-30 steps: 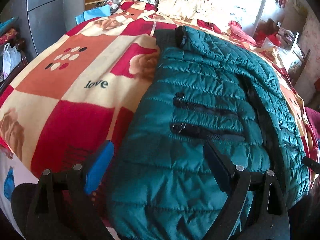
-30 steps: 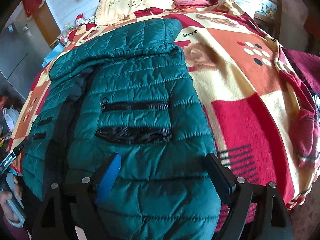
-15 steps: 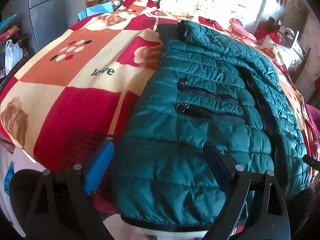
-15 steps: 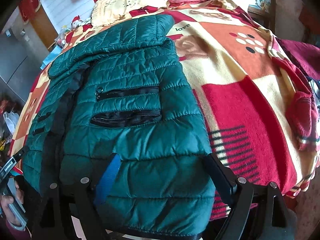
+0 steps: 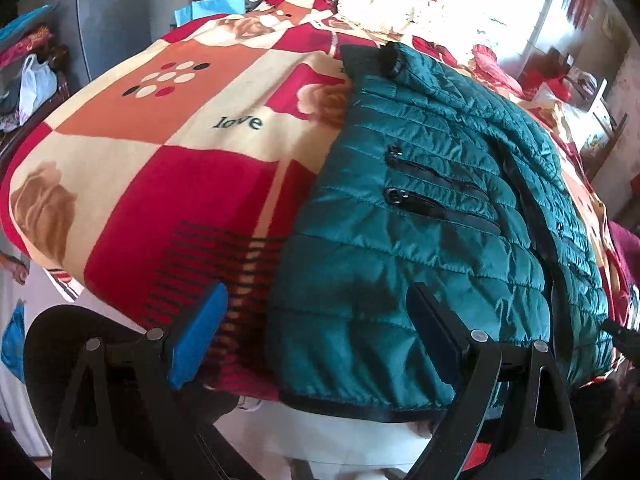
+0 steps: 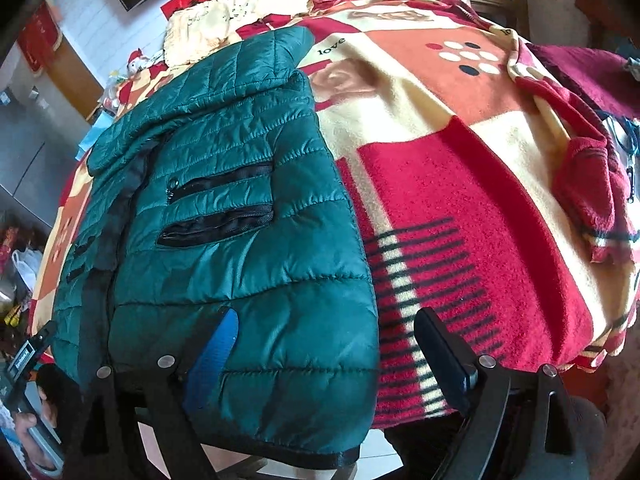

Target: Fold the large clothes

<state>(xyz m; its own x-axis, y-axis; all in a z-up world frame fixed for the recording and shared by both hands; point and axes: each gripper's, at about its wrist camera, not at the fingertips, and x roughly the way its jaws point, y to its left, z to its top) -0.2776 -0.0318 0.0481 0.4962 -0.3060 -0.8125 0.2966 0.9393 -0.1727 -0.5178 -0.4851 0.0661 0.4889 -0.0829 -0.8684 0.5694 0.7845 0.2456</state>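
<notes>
A teal quilted puffer jacket lies front up on a bed, with two black zip pockets on each front panel and a black hem hanging over the bed's near edge. It also shows in the right wrist view. My left gripper is open and empty, just off the jacket's left hem corner. My right gripper is open and empty, its jaws standing either side of the jacket's right hem corner without touching it.
A red, orange and cream patterned blanket covers the bed. Cream pillows lie at the head. A dark red garment lies at the bed's right side. A grey cabinet stands far left.
Both grippers have drawn back toward the foot of the bed and lowered, so the jacket's hem and the bed's near edge now show. Both stay open.
</notes>
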